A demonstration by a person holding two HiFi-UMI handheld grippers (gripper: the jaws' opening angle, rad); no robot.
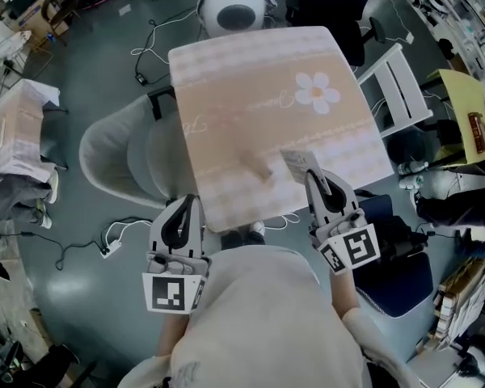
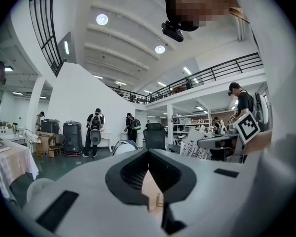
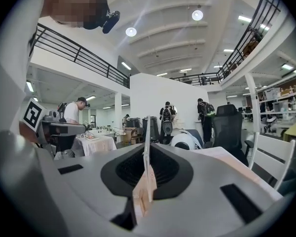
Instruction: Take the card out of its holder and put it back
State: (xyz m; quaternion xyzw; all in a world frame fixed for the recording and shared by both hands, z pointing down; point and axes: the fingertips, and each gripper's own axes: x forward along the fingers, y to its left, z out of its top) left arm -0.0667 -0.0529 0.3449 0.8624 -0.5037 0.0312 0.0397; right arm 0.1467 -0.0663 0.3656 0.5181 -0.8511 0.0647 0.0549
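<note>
Your right gripper has its jaws pressed together on the card, pinching it by its near edge. In the right gripper view the card stands edge-on between the pads as a thin pale strip that rises past the jaw tips. From the head view, its printed white face sits over the near right part of the table. It is out of the wooden card holder and just to the holder's right, not touching it. The holder rests by itself on the peach tablecloth, near the table's front edge and roughly midway between your two grippers. How high the card is above the cloth cannot be told.

Your left gripper has its jaws closed with nothing clamped. In the left gripper view only a sliver of peach cloth shows through the gap below the meeting tips. It sits at the table's near left edge, well apart from the card.

A white flower print marks the far right of the cloth. A rounded grey chair stands left of the table, and a white slatted chair stands to its right.
</note>
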